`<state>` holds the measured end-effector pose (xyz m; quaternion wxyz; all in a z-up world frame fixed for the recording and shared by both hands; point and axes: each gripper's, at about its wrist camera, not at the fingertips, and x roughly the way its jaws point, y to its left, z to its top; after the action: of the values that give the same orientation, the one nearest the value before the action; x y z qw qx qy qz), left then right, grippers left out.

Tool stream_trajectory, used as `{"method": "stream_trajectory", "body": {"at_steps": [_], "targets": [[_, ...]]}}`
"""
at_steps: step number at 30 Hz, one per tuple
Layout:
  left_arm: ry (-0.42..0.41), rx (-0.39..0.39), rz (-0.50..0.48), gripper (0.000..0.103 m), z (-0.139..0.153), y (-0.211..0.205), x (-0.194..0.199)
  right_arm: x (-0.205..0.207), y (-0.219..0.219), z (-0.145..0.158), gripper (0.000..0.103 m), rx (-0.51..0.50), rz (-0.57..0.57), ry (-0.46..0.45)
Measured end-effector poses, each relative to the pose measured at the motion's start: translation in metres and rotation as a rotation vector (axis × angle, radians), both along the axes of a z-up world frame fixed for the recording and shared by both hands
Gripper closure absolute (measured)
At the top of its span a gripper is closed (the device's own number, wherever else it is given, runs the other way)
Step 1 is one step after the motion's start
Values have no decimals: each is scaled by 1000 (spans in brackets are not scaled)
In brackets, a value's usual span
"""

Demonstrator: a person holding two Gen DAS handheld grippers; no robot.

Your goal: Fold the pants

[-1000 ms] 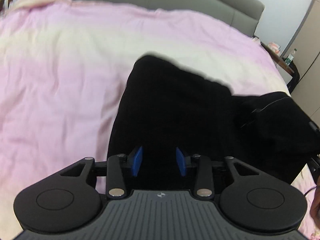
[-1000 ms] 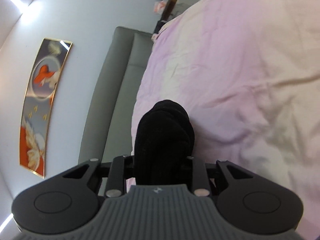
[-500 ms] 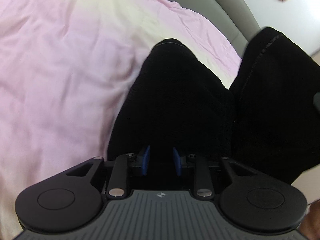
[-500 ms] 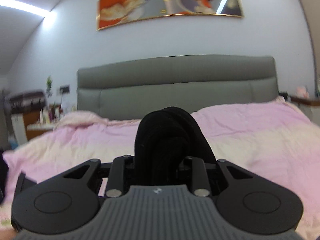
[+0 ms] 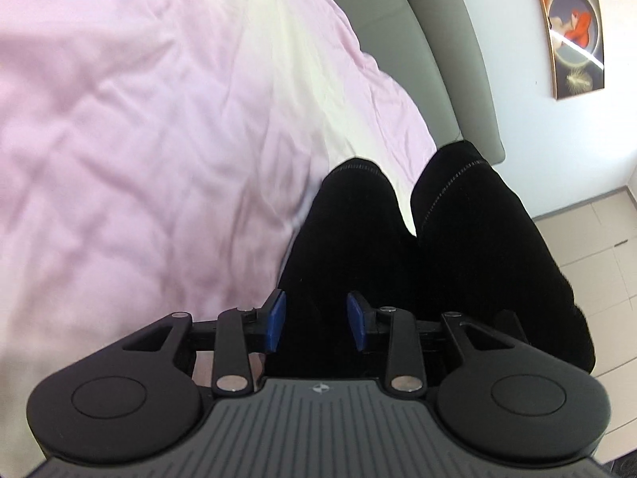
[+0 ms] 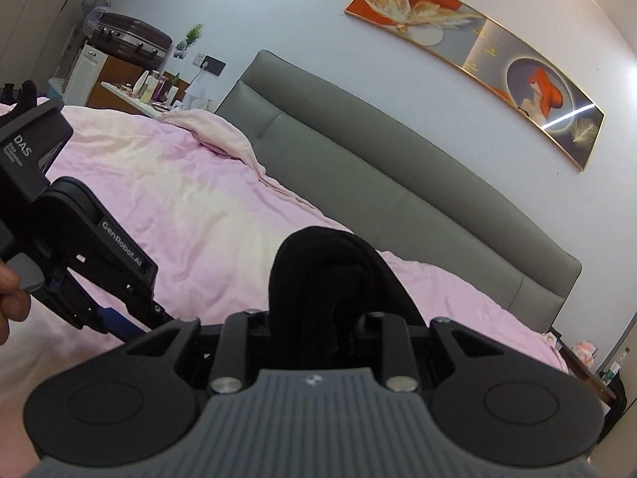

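**Black pants held up over the bed**

The black pants (image 5: 358,239) hung bunched above the pink bed cover (image 5: 139,139), near the grey headboard (image 6: 398,183). The left hand-held gripper (image 5: 314,320) gripped a thick fold between its blue pads (image 5: 275,320). The right hand-held gripper (image 6: 314,322) was clamped on another bunch (image 6: 318,279).

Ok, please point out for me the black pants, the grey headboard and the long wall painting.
black pants (image 5: 358,247), left wrist view, on the fabric bunched ahead of the blue pads.
grey headboard (image 6: 398,183), right wrist view, on its padded front.
wall painting (image 6: 473,51), right wrist view, on the middle of the picture.
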<state>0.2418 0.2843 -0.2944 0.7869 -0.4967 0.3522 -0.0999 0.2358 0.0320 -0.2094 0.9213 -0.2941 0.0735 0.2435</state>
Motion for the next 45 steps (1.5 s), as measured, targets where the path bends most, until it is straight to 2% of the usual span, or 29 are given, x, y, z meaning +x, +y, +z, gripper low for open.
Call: {"method": "stream_trajectory", "body": {"at_steps": [2,4,5,6,7,8,9,12,14,16,18,20,21,23,25,27,29,30,33,35,36,37,38,39,41,43,45], "targets": [[-4,12,8,65,2,3,-2,-12,12,-16,79,-89,29,-30],[-9,29,13,65,7,4,-5,-23,28,-54,69,-292,82,-35],[-14,33,10,64,10,4,-6,-30,34,-79,59,-404,119,-21],[-19,38,5,61,11,3,-7,-35,37,-102,61,-508,141,-8],[-23,45,2,58,14,2,-7,-47,39,-121,61,-598,149,-75],[-24,50,-1,57,16,0,-8,-57,39,-128,62,-641,151,-142],[-26,52,-6,56,18,-2,-10,-63,38,-128,62,-655,147,-157],[-40,54,-44,54,22,-15,-6,-70,31,-111,61,-604,144,-103],[-48,60,-68,52,25,-23,-4,-75,25,-102,55,-583,151,-74],[-54,66,-86,47,27,-31,-2,-81,19,-97,55,-577,163,-20],[-59,77,-99,42,29,-36,-5,-82,13,-91,55,-571,176,99],[-63,82,-110,37,31,-41,-7,-78,4,-77,65,-507,210,284],[-63,83,-116,34,32,-42,-8,-77,-2,-69,65,-464,206,327],[-64,86,-124,30,32,-45,-8,-82,-18,-50,64,-390,172,298],[-65,83,-136,23,33,-47,-9,-79,-36,-33,56,-322,123,269],[-67,72,-161,23,33,-52,-9,-73,-51,-22,48,-292,63,225],[-73,61,-192,23,34,-58,-8,-68,-57,-27,48,-380,44,156],[-72,63,-208,19,35,-62,-8,-65,-57,-33,48,-443,53,118],[-45,155,-238,16,36,-79,-3,-64,-57,-52,47,-612,95,-2],[-22,160,-246,29,29,-86,2,-63,-52,-66,47,-696,123,-77],[-22,130,-246,52,24,-87,3,-61,-50,-72,49,-738,134,-118],[-15,109,-227,59,19,-86,3,-57,-47,-79,56,-785,142,-141],[-14,85,-213,61,16,-83,2,-54,-46,-83,68,-824,147,-130],[-20,57,-200,64,15,-77,0,-52,-46,-82,86,-822,164,-115],[-51,7,-180,66,19,-63,-5,-54,-48,-62,92,-726,180,-88],[-159,-60,-190,67,37,-46,-16,-61,-56,-35,93,-614,186,-100],[-246,-113,-227,68,53,-34,-24,-72,-65,-20,93,-548,212,-107]]}}
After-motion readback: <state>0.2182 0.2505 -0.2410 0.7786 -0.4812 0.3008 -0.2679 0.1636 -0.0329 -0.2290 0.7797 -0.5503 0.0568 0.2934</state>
